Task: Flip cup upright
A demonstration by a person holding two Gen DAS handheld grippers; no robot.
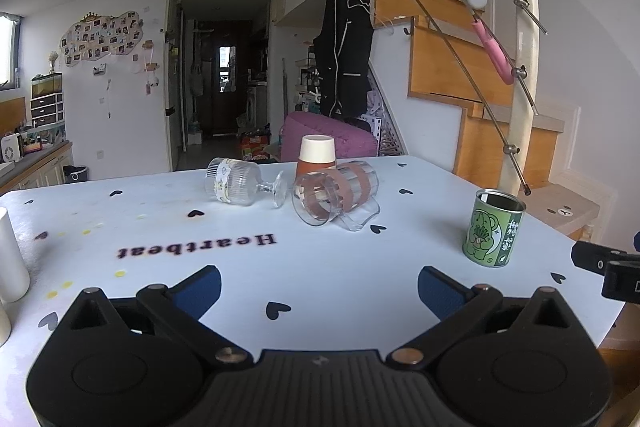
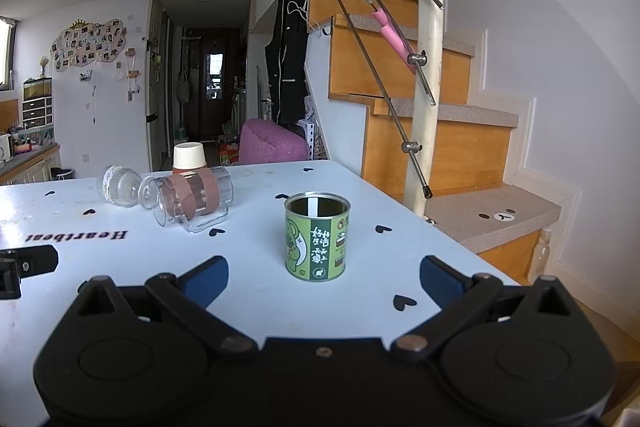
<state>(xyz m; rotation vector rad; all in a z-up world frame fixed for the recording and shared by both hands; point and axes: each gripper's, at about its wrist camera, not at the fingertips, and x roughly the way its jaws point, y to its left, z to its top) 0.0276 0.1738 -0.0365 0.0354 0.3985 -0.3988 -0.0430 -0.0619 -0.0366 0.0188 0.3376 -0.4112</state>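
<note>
A clear mug with brown bands (image 1: 336,193) lies on its side on the white table (image 1: 320,267), mouth toward me, handle down. A ribbed stemmed glass (image 1: 240,183) lies on its side to its left. A paper cup (image 1: 317,157) stands upside down behind them. All three show in the right wrist view: mug (image 2: 192,197), glass (image 2: 120,185), paper cup (image 2: 189,157). My left gripper (image 1: 319,291) is open and empty, well short of the mug. My right gripper (image 2: 324,285) is open and empty, just before a green tin.
A green open tin (image 2: 317,237) stands upright between my right fingers' line, also at the right in the left wrist view (image 1: 494,229). White cylinders (image 1: 10,255) stand at the table's left edge. A staircase (image 2: 420,99) rises beyond the table's right edge.
</note>
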